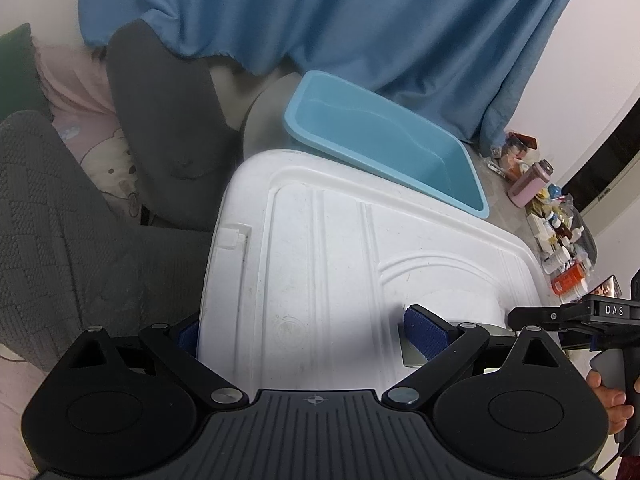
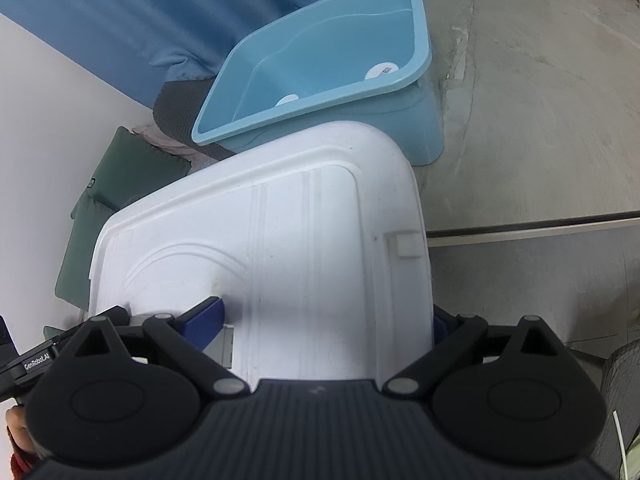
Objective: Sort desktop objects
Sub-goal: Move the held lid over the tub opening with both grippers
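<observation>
Step in hand: both grippers appear to be carrying or positioning the white lid point(image 1: 340, 260), one at each side of its near end; whether it rests on a box underneath cannot be told.
Left gripper point(image 1: 312, 332): fingers spread wide and straddling the lid's left near corner, one blue pad below the left edge, the other pad point(image 1: 424, 332) lying on the top face by the central recess. Whether they press on the lid or merely bracket it I cannot tell.
Right gripper point(image 2: 324, 320): same arrangement mirrored, one pad point(image 2: 204, 320) on top near the recess, the other beyond the lid's right edge; grip likewise uncertain.
Lid's place: it fills the near foreground, its far edge just beside the rim of the blue bin point(image 2: 316, 60).
Blue bin: open, seemingly holding nothing but two round labels on its floor, standing on the grey tabletop point(image 2: 540, 100).
Next move, as a judgement: keep the lid level and shift both hands together, since uneven motion would twist it.
Open room: bare tabletop to the right; a row of small bottles and boxes point(image 1: 560, 232) crowds the far right edge.
Left side: cushions point(image 1: 60, 208) and a blue curtain point(image 1: 320, 12) close by, little room there.
</observation>
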Demonstrator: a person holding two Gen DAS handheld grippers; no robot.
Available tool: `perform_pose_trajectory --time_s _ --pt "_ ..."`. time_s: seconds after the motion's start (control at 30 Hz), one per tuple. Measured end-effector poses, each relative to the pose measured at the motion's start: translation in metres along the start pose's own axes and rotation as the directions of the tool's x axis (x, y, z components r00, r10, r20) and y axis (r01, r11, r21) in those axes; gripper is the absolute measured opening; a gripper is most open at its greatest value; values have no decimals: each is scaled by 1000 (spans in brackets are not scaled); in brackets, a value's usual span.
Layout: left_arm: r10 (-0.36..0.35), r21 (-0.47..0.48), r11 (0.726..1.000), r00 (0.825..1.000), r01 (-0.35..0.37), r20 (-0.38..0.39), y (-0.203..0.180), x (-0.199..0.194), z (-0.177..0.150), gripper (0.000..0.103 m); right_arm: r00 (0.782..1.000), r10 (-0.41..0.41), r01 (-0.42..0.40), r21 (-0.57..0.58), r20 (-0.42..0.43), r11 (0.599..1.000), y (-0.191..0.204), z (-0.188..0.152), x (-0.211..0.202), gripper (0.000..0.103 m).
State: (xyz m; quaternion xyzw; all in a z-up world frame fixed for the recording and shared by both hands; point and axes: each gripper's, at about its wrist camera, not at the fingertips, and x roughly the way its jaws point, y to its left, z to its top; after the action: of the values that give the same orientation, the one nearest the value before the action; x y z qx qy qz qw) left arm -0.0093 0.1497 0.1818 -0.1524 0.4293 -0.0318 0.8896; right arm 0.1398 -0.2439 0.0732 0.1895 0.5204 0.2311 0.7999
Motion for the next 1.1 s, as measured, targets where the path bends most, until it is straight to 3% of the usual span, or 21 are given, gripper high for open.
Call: perform_pose_trajectory --time_s 0.27,0.73,1.1 --pt "-3 10 1000 1000 3 -4 0 18 24 98 1000 3 -3 15 6 1000 1 23 11 98" --pt "-21 32 999 1000 22 -5 15 52 101 98 999 -5 4 29 37 1000 16 76 35 98" --pt "-61 61 996 998 62 -15 27 79 145 98 996 -35 31 59 79 998 22 99 42 98"
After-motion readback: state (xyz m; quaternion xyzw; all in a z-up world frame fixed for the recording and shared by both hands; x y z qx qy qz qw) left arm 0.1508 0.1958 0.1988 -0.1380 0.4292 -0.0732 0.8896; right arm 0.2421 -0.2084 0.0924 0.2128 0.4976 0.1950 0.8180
